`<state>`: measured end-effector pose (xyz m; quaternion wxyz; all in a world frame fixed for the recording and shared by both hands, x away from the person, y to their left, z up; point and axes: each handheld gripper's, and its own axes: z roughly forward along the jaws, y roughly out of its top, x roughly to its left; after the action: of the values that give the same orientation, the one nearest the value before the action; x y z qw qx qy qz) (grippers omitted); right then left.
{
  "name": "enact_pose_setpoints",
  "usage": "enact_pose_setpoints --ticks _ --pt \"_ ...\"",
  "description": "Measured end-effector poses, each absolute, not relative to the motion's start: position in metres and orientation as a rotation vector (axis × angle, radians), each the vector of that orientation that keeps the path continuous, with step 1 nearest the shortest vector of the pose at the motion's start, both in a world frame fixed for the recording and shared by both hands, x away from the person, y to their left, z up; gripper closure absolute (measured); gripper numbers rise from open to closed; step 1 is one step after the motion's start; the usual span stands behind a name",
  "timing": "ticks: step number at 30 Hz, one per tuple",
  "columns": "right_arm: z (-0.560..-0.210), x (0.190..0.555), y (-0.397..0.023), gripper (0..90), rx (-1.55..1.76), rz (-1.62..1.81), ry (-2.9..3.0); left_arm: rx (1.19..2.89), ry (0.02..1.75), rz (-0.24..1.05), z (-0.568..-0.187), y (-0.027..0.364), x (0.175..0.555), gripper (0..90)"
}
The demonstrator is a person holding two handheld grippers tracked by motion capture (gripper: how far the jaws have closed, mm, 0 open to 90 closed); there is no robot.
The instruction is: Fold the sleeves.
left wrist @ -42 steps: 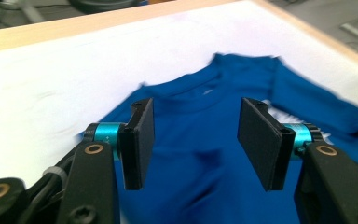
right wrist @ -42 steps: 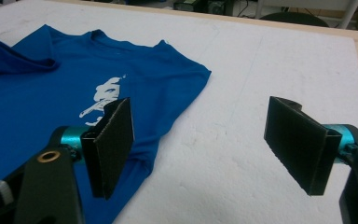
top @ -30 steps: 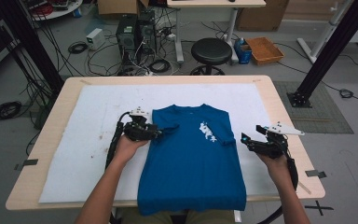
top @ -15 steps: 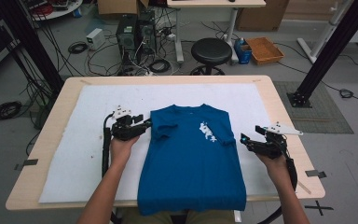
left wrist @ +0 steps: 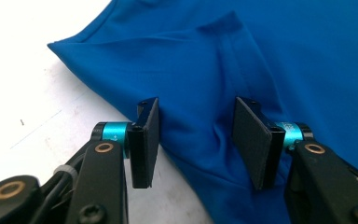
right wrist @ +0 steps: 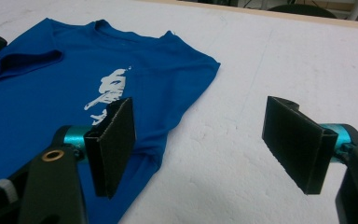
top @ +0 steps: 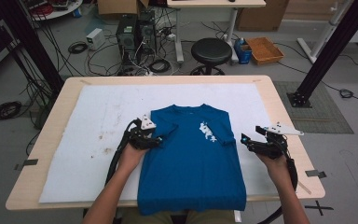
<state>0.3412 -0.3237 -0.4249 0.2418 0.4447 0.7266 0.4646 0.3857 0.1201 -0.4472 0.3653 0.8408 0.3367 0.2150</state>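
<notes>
T-shirt, blue, lay front-up mid-table on white mat, both sleeves already folded in over the body, hem hanging off the near edge. Lengthwise folds looked done; crosswise fold prob. left. Left gripper at folded left sleeve, jaws just been opening, apart now w/ bunched fabric between pads, not pinched. Right gripper wide apart, nothing between, beside shirt's right edge over bare mat. Round the table: stool, PC towers, cables, cardboard tray. No obstruction seen on mat.

Lab: computer towers, floor cables
</notes>
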Motion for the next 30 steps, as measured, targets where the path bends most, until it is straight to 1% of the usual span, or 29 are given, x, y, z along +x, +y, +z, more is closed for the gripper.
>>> enact_pose_setpoints --ticks 2,3,5,6,10,12,16,18,22,25,30 --pt "-0.425 0.341 -0.324 25.5 1.215 1.271 1.987 2.173 0.863 0.591 -0.445 0.123 0.382 50.5" --pt "-0.425 0.341 -0.323 25.5 1.218 1.271 1.989 2.159 0.878 0.601 -0.444 0.126 0.381 47.3" --pt "-0.424 0.341 -0.323 25.5 1.211 1.272 1.988 2.106 0.908 0.614 -0.442 0.136 0.379 44.3" --pt "-0.424 0.341 -0.323 25.4 1.212 1.273 1.987 2.062 0.934 0.615 -0.441 0.142 0.377 40.9" --pt "-0.424 0.341 -0.322 24.9 1.214 1.273 1.98 1.839 1.033 0.558 -0.438 0.171 0.366 32.0" --pt "-0.424 0.341 -0.322 20.8 1.222 1.28 1.961 1.741 1.046 0.525 -0.44 0.187 0.359 27.4" --pt "-0.419 0.341 -0.324 20.8 1.213 1.284 1.94 1.592 1.012 0.459 -0.444 0.215 0.35 25.8" --pt "-0.419 0.34 -0.326 20.8 1.198 1.275 1.93 1.55 0.973 0.429 -0.444 0.223 0.347 24.7" --pt "-0.418 0.339 -0.329 20.8 1.184 1.274 1.924 1.541 0.892 0.421 -0.441 0.223 0.344 24.7" --pt "-0.419 0.338 -0.331 20.8 1.18 1.286 1.914 1.58 0.873 0.446 -0.441 0.219 0.34 24.7" --pt "-0.421 0.339 -0.335 20.8 1.193 1.299 1.923 1.572 0.881 0.436 -0.444 0.22 0.343 24.7"
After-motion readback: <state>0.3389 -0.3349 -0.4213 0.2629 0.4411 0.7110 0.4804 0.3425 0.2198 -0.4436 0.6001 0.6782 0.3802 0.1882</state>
